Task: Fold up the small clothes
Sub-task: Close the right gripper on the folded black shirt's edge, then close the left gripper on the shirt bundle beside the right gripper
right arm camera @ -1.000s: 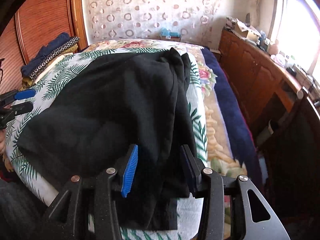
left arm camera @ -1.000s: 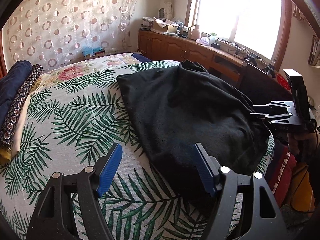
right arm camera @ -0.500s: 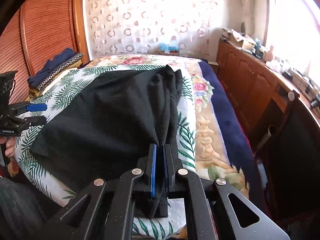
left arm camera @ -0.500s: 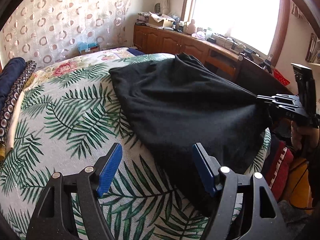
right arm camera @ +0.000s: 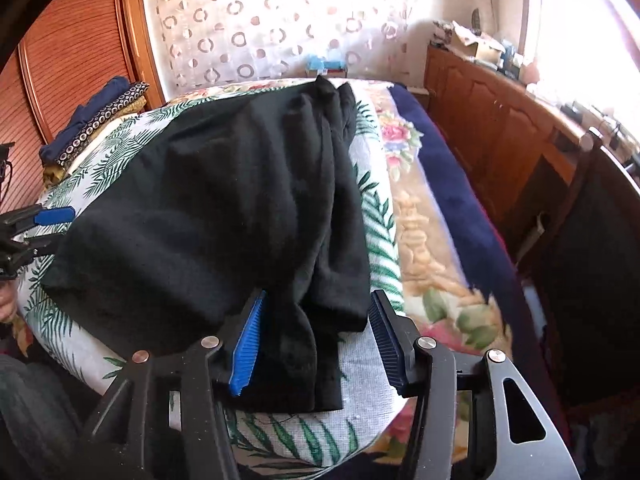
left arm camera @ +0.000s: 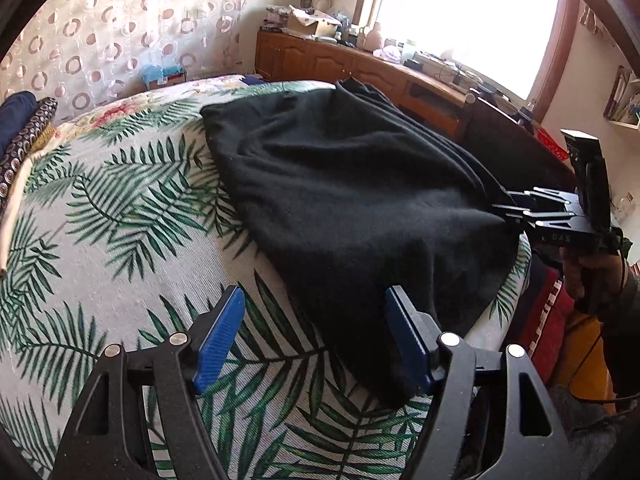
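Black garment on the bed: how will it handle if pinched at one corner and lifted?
The black garment is probably floppy: it lies in soft folds and droops over the bed edge. It looks thick and knit-like, so likely grippy, not slippery. A one-corner lift would likely let the layers between the opening right gripper sag apart.

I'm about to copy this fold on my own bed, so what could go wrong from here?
1. The black garment hangs over the near edge of the bed; as the right gripper opens around its corner, it may slide off.
2. Bunched layers along its right side could set uneven creases.
3. The left gripper is open and straddles the hem, so it may pinch the leaf-print cover.
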A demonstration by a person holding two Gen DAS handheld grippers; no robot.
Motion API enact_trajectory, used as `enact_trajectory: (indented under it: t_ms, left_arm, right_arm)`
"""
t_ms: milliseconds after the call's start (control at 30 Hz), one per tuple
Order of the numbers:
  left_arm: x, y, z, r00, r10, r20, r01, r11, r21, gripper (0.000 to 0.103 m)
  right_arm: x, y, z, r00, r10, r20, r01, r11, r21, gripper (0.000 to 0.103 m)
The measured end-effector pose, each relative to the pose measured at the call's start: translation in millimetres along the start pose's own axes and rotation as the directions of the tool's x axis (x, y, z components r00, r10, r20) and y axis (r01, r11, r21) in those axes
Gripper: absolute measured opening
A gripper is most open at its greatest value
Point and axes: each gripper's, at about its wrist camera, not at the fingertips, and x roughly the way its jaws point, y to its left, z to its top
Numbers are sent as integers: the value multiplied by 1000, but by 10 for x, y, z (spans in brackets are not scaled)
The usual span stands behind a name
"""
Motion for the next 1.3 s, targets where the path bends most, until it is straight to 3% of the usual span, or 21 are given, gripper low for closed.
enact_trajectory:
  t_ms: [267, 533, 767, 867, 900, 1000, 1300]
  left_arm:
    - [69, -15, -30, 1000, -18, -25, 18, 1000, 3, 73]
    - [70, -12, -23, 999, -28, -18, 28, 1000, 5, 68]
    - [59, -52, -42, 998, -65, -24, 66, 998, 25, 47]
    - [60, -57, -47, 998, -56, -29, 57, 998, 40, 33]
    - [62, -46, -47, 997, -74, -33, 75, 997, 30, 23]
    - [63, -38, -40, 995, -97, -34, 98, 995, 22, 10]
    - [-359, 36, 297, 984, -107, 144, 109, 994, -5, 8]
  right_arm:
    - [-24, 10, 23, 999, 41, -14, -41, 999, 2, 53]
    - [-45, 22, -11, 998, 59, -33, -59, 998, -7, 44]
    - [-30, 85, -22, 996, 88, -18, -88, 996, -22, 16]
    - [-38, 93, -36, 996, 88, -5, -88, 996, -21, 13]
    - [-51, 90, -37, 996, 89, 5, -89, 996, -16, 13]
    - [-127, 72, -14, 993, 110, 48, -111, 994, 7, 12]
    - [-406, 32, 191, 971, 143, 194, -149, 989, 19, 12]
